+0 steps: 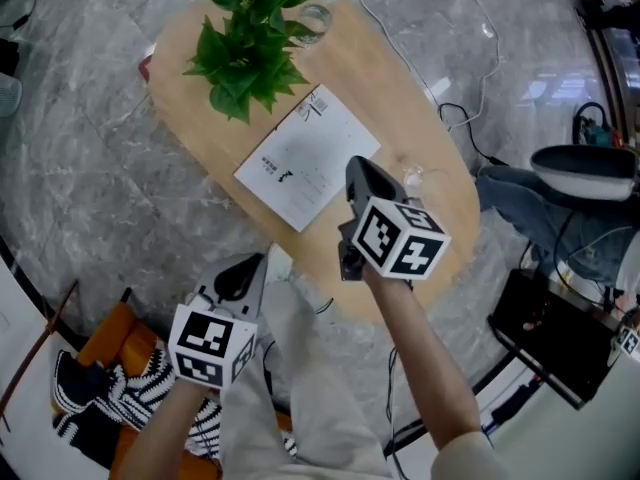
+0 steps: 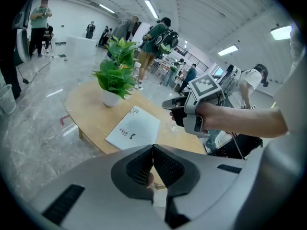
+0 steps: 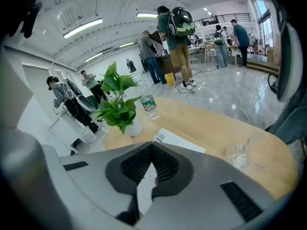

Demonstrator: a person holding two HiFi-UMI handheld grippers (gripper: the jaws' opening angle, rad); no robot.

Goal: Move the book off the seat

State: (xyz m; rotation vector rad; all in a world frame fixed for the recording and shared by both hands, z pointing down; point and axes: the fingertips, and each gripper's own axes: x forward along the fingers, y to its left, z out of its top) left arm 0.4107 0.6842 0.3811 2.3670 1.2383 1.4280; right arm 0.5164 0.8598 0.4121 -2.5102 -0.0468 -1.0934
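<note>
You are holding the left gripper [image 1: 240, 278] and right gripper [image 1: 358, 170] over the table [image 1: 425, 158], each with its jaws pressed together on nothing. The book [image 1: 307, 158] is lying flat there near the plant [image 1: 250, 38], off the orange seat [image 1: 105, 346]. The job is looking done, so nothing is calling for another grab.

- I read the table [image 1: 430, 158] as pale wood, smooth, matt.
- Floor [image 1: 90, 168]: grey veined stone, glossy, reflecting lights.
- Book [image 1: 308, 158]: white paper cover, matt.
- Left gripper [image 2: 153, 147]: grey plastic shell, matt.
</note>
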